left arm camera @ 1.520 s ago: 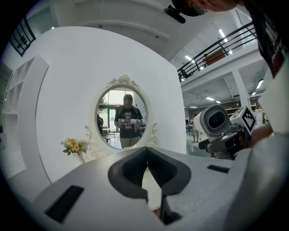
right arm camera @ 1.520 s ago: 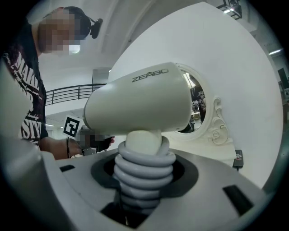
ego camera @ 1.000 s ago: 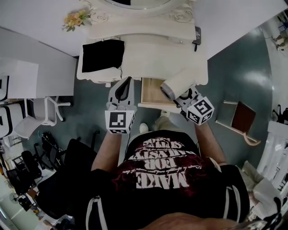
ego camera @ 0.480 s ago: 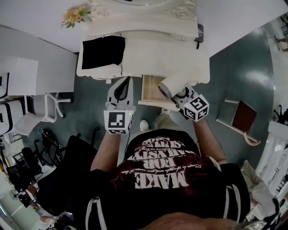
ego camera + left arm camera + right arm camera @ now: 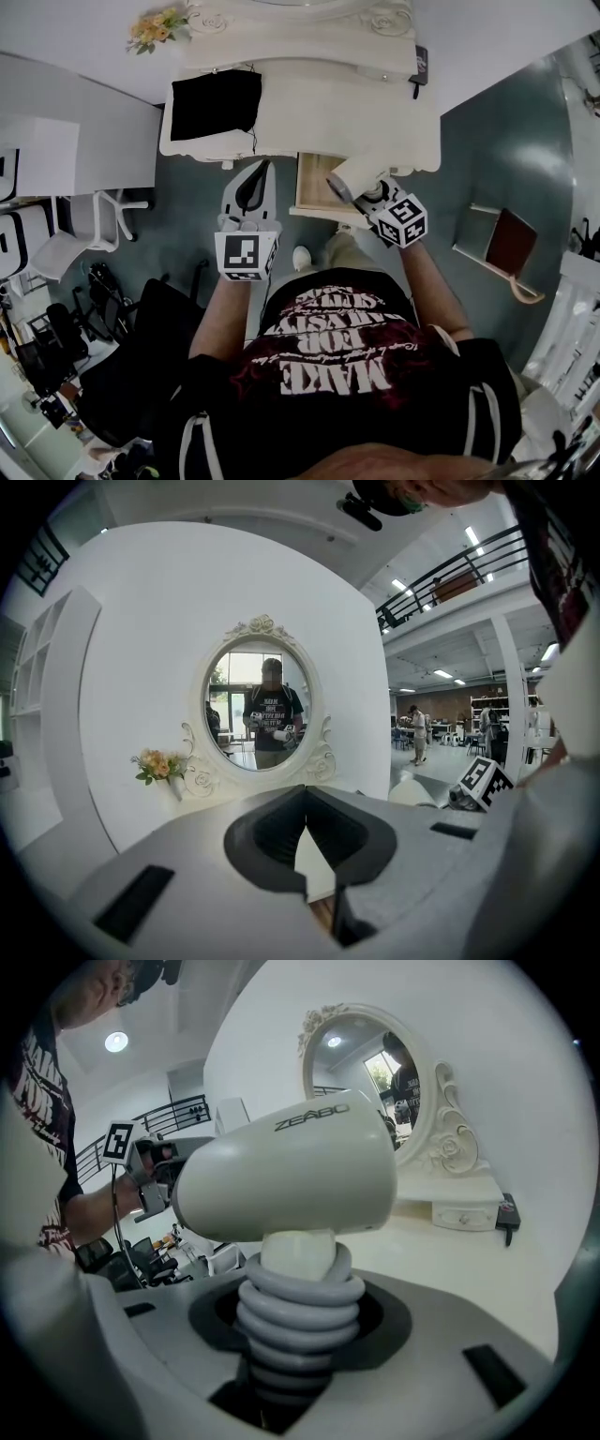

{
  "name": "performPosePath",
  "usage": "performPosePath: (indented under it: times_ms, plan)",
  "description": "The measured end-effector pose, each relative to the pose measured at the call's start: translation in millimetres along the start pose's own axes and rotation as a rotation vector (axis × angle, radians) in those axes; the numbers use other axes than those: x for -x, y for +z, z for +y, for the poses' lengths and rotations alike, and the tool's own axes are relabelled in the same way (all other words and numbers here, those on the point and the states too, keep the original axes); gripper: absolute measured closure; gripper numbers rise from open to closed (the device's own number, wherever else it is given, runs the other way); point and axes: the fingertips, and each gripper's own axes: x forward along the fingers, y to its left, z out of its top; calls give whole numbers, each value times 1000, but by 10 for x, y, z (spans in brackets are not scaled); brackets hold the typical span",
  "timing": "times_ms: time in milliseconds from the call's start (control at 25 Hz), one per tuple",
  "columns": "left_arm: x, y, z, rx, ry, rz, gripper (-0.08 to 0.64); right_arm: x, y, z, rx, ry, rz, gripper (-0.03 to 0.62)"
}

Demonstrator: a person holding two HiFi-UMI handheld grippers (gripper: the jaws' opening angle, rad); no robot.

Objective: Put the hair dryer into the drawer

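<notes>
right claw [image 5: 294, 1340] clamps hair dryer [image 5: 291, 1171] handle beside open drawer [image 5: 313, 184]; left claw [image 5: 305, 822] closed

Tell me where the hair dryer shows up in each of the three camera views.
Head view: the hair dryer is right of centre, over the open drawer at the dressing table's front edge.
Left gripper view: it is small and pale at the right, below mid-height.
Right gripper view: it fills the centre, with its body lying crosswise.
Shared landmark: the mirror's carved frame.
</notes>
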Motion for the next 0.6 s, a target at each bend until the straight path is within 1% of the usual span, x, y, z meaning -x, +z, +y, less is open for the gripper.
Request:
performPosePath:
  times_ms: [480,600]
  plan:
    - [-29,-12,79,6,7,6,555,-222,-390,-167,-11,-15,103,396]
    - [-13,-21,100,6,9,6,555,-279,-472,-197,-31,-14,115,396]
